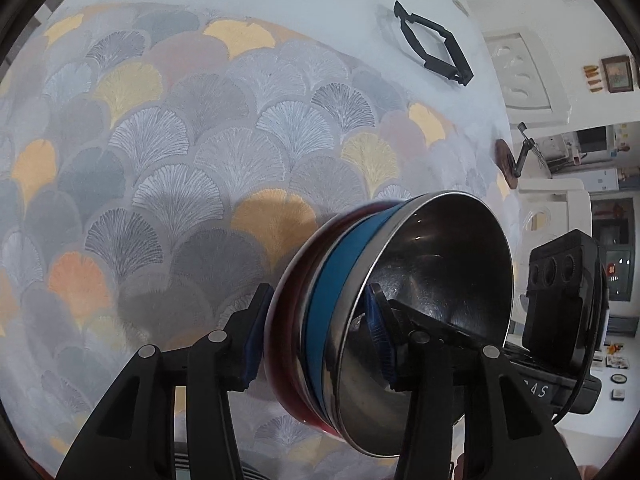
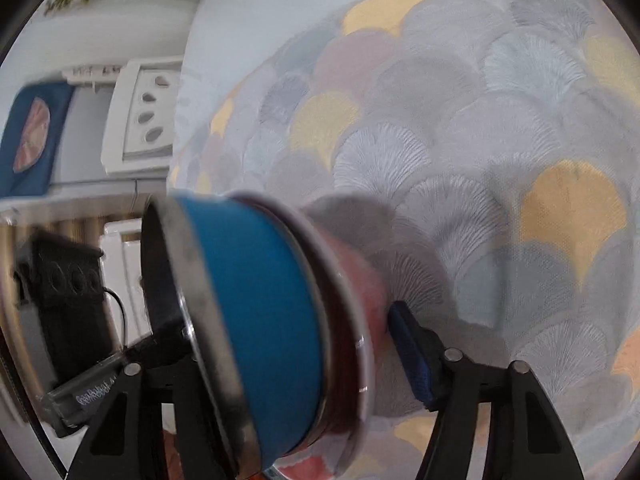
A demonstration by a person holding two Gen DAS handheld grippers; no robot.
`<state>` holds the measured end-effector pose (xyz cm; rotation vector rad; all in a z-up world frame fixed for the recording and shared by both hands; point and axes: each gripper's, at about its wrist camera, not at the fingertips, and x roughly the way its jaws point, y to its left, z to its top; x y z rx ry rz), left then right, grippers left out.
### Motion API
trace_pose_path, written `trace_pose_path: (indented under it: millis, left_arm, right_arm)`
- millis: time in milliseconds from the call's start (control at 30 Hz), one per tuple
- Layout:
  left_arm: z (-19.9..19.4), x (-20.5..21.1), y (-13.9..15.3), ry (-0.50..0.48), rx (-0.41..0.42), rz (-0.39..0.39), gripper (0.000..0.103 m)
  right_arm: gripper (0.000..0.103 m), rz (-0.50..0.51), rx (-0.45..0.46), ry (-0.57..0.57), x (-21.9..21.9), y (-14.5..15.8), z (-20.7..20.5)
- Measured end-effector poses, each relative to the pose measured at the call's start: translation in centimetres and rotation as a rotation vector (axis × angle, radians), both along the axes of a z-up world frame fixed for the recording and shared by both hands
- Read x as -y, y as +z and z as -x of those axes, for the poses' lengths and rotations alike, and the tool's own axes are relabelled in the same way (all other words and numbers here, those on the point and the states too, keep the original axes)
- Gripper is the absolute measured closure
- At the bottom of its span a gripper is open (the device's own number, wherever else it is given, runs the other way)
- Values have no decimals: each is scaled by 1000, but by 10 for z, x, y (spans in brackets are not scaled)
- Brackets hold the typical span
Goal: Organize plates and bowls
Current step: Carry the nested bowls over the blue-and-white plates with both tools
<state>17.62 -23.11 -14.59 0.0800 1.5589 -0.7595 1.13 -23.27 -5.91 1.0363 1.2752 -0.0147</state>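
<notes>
A stack of bowls is held above the fan-patterned tablecloth point(image 1: 180, 152): a steel-lined blue bowl point(image 1: 424, 280) nested in a red bowl point(image 1: 288, 320). My left gripper point(image 1: 320, 340) is shut on the stack's rim, one pad inside the steel bowl and one outside the red bowl. In the right wrist view the same blue bowl point(image 2: 260, 320) and red bowl point(image 2: 360, 300) sit between the fingers of my right gripper point(image 2: 288, 340), which is shut on the opposite rim. Each view shows the other gripper's body beyond the stack.
A black diamond-shaped frame point(image 1: 434, 50) lies on the cloth at the far side. A white chair point(image 1: 520, 76) stands past the table edge; it also shows in the right wrist view point(image 2: 140, 116). A brown round object point(image 1: 506, 158) sits at the table's edge.
</notes>
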Motion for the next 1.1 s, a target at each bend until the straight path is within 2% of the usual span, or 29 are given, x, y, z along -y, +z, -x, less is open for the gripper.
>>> trace_pose_path:
  millis: [333,700,833,1000,1100]
  left_arm:
    - [19,-1,8,-47,65,-22,63]
    - [34,-10,18,-12,74,-35,64]
    - [35,-14,13,18,63,-39,64]
    - [35,-14,8,29,87,-49,64]
    - [36,-13,10,28,97,-53,64]
  right_arm:
    - [48,118,25,53,-3,17,-1]
    - [48,142,14,56,-6,30,5]
    - [48,144,7,66,-9,28,7]
    - [48,162,36,72,-12,24,12]
    - [48,154,53,35,-12,21,15]
